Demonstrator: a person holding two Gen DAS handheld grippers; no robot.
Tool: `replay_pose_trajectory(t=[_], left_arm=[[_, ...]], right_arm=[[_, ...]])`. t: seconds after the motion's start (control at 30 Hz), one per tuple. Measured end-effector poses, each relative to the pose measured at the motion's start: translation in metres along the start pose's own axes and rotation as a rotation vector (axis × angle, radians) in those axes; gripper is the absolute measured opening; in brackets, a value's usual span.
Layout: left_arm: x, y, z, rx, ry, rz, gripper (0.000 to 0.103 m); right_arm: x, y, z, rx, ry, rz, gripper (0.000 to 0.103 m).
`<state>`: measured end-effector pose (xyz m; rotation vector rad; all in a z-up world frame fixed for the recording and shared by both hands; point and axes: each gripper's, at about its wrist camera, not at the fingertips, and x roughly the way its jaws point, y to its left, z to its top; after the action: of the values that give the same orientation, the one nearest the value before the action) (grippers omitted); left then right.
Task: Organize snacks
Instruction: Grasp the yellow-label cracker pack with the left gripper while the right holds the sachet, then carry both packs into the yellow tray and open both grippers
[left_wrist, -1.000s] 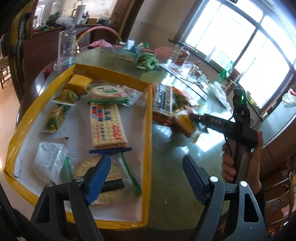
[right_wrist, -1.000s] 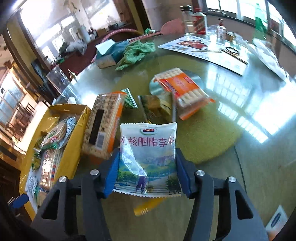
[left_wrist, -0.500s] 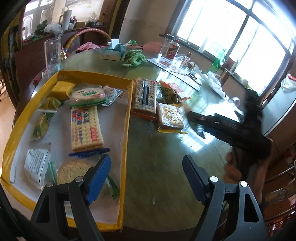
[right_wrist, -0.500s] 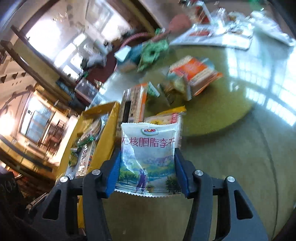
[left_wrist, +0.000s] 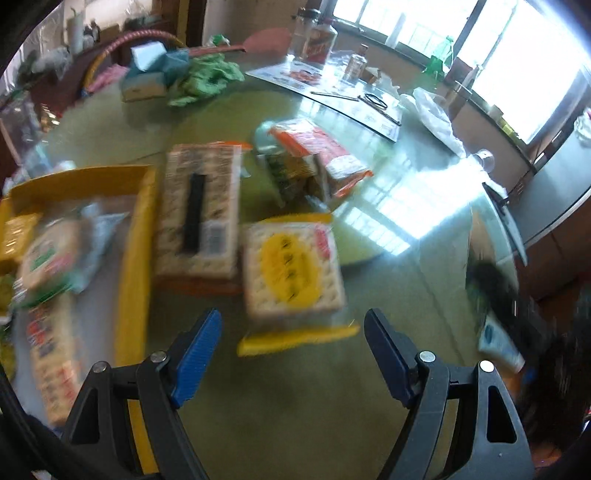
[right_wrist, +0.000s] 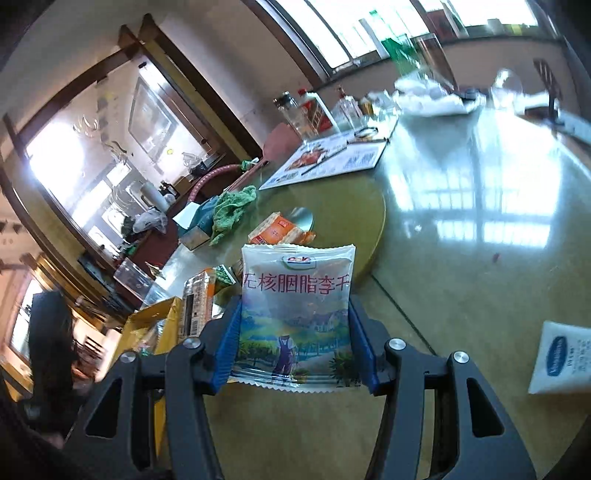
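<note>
1. Your right gripper (right_wrist: 295, 341) clamps a white plum-snack pouch (right_wrist: 295, 314) by its side edges, held upright above the glass table (right_wrist: 480, 288).
2. Your left gripper (left_wrist: 293, 345) stands wide with nothing between its pads — it hangs over the table just short of a yellow-labelled cracker pack (left_wrist: 293, 273).
3. Beside that pack lies a long cracker box (left_wrist: 199, 210), touching the rim of the yellow tray (left_wrist: 136, 258), which holds more snacks — blurred.
4. Farther off: an orange cracker pack (left_wrist: 319, 151), then a green cloth (left_wrist: 203, 79).
</note>
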<state>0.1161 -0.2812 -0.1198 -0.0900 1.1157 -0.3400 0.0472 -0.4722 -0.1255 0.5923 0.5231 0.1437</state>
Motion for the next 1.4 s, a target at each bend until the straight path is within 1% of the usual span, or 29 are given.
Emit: replay_pose_trajectory(t=[0.03, 0.07, 0.13, 0.23, 0.33, 0.4, 0.43, 0.47, 0.53, 0.63, 0.7, 0.77, 0.83, 0.93, 0.97, 1.0, 1.07, 1.17, 1.23, 1.27, 1.3, 1.33, 1.37, 1.4], left_arm=[[0.006, -0.002, 0.004, 0.001, 0.012, -0.006, 0.08], [0.012, -0.004, 0.009, 0.003, 0.02, 0.004, 0.08], [0.025, -0.007, 0.015, 0.011, 0.03, 0.061, 0.08], [0.037, -0.011, 0.02, 0.023, 0.043, 0.101, 0.08], [0.046, -0.019, 0.017, 0.071, 0.046, 0.171, 0.08], [0.047, -0.022, 0.011, 0.093, 0.027, 0.207, 0.077], [0.047, -0.023, 0.01, 0.101, 0.019, 0.223, 0.069], [0.043, -0.024, 0.004, 0.112, 0.01, 0.227, 0.069], [0.036, -0.023, -0.005, 0.104, 0.01, 0.204, 0.069], [0.023, -0.024, -0.03, 0.101, -0.001, 0.182, 0.069], [0.016, -0.028, -0.048, 0.133, -0.011, 0.183, 0.069], [0.012, -0.031, -0.06, 0.152, -0.037, 0.206, 0.07], [0.01, -0.03, -0.066, 0.151, -0.071, 0.208, 0.069], [0.01, -0.032, -0.066, 0.139, -0.086, 0.213, 0.068], [0.008, -0.031, -0.068, 0.131, -0.087, 0.2, 0.068], [0.003, -0.029, -0.07, 0.104, -0.088, 0.164, 0.068], [-0.013, -0.024, -0.075, 0.073, -0.112, 0.102, 0.068], [-0.051, -0.014, -0.086, 0.035, -0.183, 0.042, 0.068], [-0.081, -0.003, -0.093, 0.025, -0.242, -0.006, 0.068], [-0.094, 0.002, -0.096, 0.018, -0.273, -0.016, 0.068], [-0.11, 0.011, -0.1, 0.006, -0.318, -0.021, 0.068], [-0.121, 0.02, -0.104, -0.006, -0.344, -0.019, 0.068], [-0.132, 0.032, -0.107, -0.025, -0.36, -0.013, 0.068], [-0.137, 0.04, -0.108, -0.039, -0.367, -0.008, 0.068]], right_arm=[[0.0, 0.002, -0.001, -0.005, -0.003, 0.002, 0.056], [0.001, 0.002, -0.002, -0.005, -0.001, 0.003, 0.056], [0.005, 0.001, -0.002, -0.003, 0.012, 0.004, 0.056], [0.006, -0.004, -0.004, 0.02, 0.023, 0.001, 0.056], [0.006, -0.007, -0.003, 0.042, 0.031, 0.025, 0.056], [0.007, -0.009, -0.004, 0.055, 0.033, 0.025, 0.056], [0.007, -0.01, -0.003, 0.061, 0.035, 0.027, 0.056], [0.008, -0.012, -0.003, 0.067, 0.035, 0.03, 0.056], [0.007, -0.014, -0.003, 0.075, 0.033, 0.032, 0.056], [0.007, -0.015, -0.004, 0.085, 0.034, 0.04, 0.056], [0.007, -0.015, -0.004, 0.091, 0.037, 0.052, 0.056], [0.007, -0.013, -0.005, 0.081, 0.035, 0.046, 0.056], [0.008, -0.012, -0.005, 0.077, 0.036, 0.046, 0.056], [0.011, -0.01, -0.007, 0.07, 0.044, 0.042, 0.056], [0.011, -0.01, -0.007, 0.067, 0.047, 0.049, 0.056], [0.01, -0.009, -0.007, 0.064, 0.046, 0.065, 0.056], [0.007, -0.005, -0.007, 0.052, 0.036, 0.087, 0.056], [0.003, 0.003, -0.008, 0.012, 0.016, 0.136, 0.056], [0.004, 0.011, -0.01, -0.019, 0.02, 0.174, 0.056], [0.005, 0.014, -0.012, -0.026, 0.028, 0.199, 0.056], [0.006, 0.018, -0.013, -0.032, 0.047, 0.244, 0.056], [0.008, 0.022, -0.014, -0.042, 0.063, 0.275, 0.056], [0.009, 0.031, -0.017, -0.069, 0.077, 0.305, 0.055], [0.008, 0.039, -0.019, -0.098, 0.082, 0.315, 0.055]])
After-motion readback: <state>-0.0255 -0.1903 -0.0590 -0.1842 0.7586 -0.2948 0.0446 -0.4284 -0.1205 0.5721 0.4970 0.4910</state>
